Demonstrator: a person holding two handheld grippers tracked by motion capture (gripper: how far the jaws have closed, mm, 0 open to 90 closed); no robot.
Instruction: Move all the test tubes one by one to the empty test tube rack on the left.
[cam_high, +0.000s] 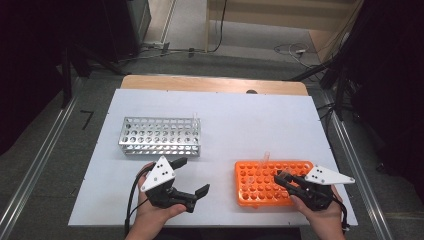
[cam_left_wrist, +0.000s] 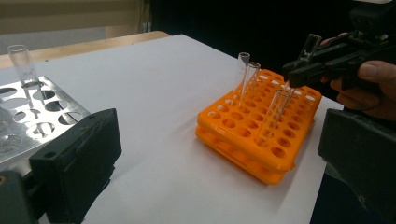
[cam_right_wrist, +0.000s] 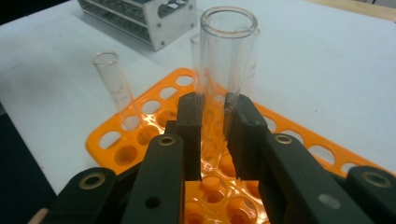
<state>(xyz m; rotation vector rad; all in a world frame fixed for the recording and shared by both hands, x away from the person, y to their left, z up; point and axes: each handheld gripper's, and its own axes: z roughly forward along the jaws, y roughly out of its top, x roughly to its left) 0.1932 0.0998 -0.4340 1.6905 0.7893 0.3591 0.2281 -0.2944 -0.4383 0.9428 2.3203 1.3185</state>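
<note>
on the white desk (cam_high: 225, 125) an orange rack (cam_high: 250, 192) lay at the near right and a metal rack (cam_high: 160, 136) stood farther back on the left, the two well apart. in the high view the right gripper (cam_high: 281, 177) hung over the orange rack, held in the person's right hand (cam_high: 325, 217), its tips pointing left across the rack's rows. in the right gripper view its jaws were closed narrowly on a clear glass tube (cam_right_wrist: 225, 70), pressing it from both sides below the rim; the tube stood nearly upright with its lower end above or just inside a hole of the orange rack (cam_right_wrist: 154, 112), though which could not be told. two more tubes stood in that rack, one toward its left corner (cam_right_wrist: 114, 86) and one partly hidden behind the gripped tube. the left gripper view showed three tubes rising from the orange rack (cam_left_wrist: 261, 140), the nearest (cam_left_wrist: 274, 112) meeting the right gripper's tips. the left gripper (cam_high: 192, 177) rested low over bare desk between the racks, its jaws spread wide and holding nothing. a single tube (cam_left_wrist: 21, 63) stood at the far corner of the metal rack (cam_left_wrist: 32, 116).
</note>
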